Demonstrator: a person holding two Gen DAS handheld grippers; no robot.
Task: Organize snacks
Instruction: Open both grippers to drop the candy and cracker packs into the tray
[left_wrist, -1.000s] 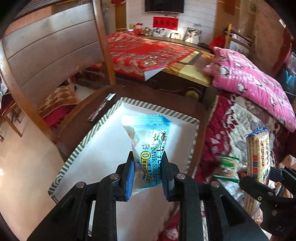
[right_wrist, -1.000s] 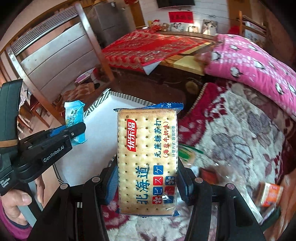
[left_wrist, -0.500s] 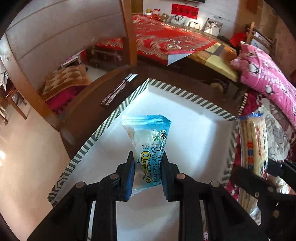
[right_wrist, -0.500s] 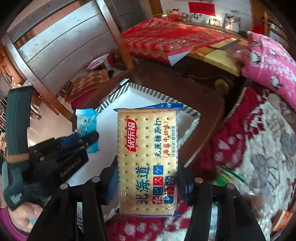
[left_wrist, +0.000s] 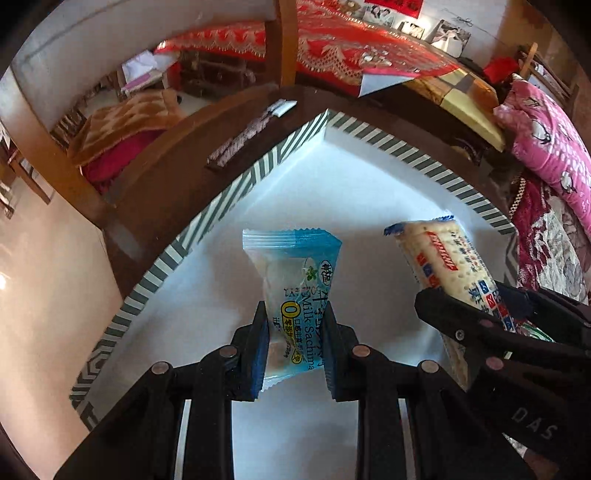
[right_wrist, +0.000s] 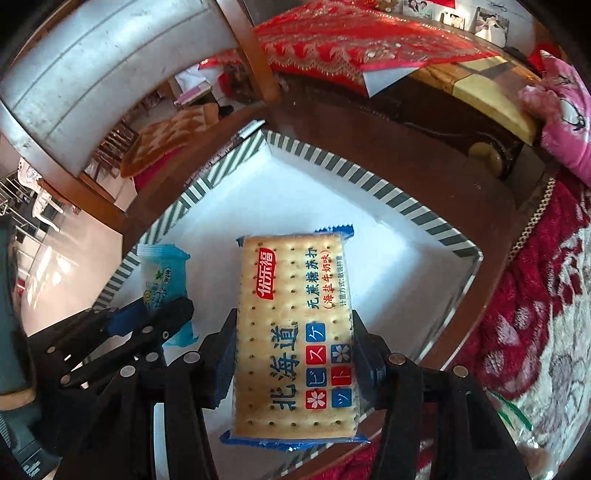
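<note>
blue sachima packet (left_wrist: 295, 291) in clenched left claw (left_wrist: 293, 347), one cracker pack (right_wrist: 293, 332) in right claw (right_wrist: 293, 350), over one striped box (left_wrist: 406, 155)

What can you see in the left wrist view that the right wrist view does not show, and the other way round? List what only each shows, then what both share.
Only the left wrist view: the front print "Milk Sachima" on the blue sachima packet, and the cracker pack seen edge-on.

Only the right wrist view: the cracker pack's full printed face, and a round knob on the dark furniture.

Both: the white box with the striped rim, empty inside, the left gripper shut on the sachima packet, the right gripper shut on the cracker pack, and the red bedspread.
</note>
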